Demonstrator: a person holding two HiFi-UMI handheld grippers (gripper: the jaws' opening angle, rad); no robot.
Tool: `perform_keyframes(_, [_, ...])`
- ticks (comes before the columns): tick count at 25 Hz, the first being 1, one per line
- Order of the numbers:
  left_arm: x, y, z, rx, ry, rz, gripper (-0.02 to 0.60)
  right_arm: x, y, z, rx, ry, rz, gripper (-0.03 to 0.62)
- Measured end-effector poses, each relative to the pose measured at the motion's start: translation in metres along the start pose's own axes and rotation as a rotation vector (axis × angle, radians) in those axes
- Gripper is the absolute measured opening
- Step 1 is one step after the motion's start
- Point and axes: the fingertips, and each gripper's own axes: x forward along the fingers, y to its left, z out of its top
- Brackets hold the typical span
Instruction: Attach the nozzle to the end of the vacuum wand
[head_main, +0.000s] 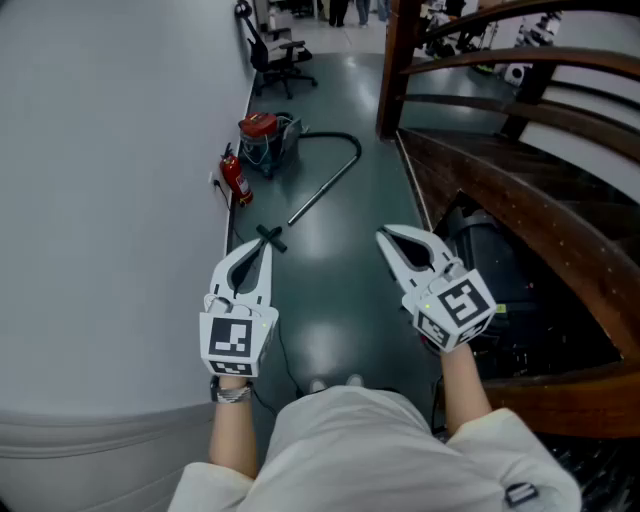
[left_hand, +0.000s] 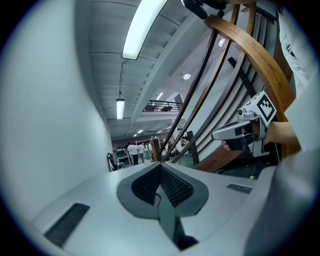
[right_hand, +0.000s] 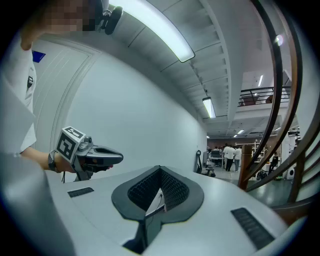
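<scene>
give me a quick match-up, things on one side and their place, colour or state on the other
Things:
1. vacuum
2. nozzle
3. chair
4. right gripper

Place, colour or state:
a. upright, farthest away
b. red top
c. shut, empty
d. black, lying on the floor

Pairs: 1-b, 2-d, 3-a, 4-c

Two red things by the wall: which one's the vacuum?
The farther one, the vacuum, with the hose looping off it; the nearer red one is a fire extinguisher.
</scene>
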Motion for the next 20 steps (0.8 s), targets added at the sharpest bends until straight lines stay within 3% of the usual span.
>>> perform_keyframes(5, [0.005,0.0,0.0,0.001,0.0,0.001,-0.002,0.002,-0.005,-0.001,0.012,-0.004,-0.003,0.026])
perform_keyframes(11, [0.013,-0.002,0.0,0.003,0.006,0.004,-0.002,-0.003,-0.019,0.003,0.108,-0.061,0.017,0.028])
perform_keyframes(20, [0.029,-0.021,0.001,0.004,0.014,0.02,-0.002,-0.01,-0.035,-0.001,0.064,-0.055,0.059,0.028])
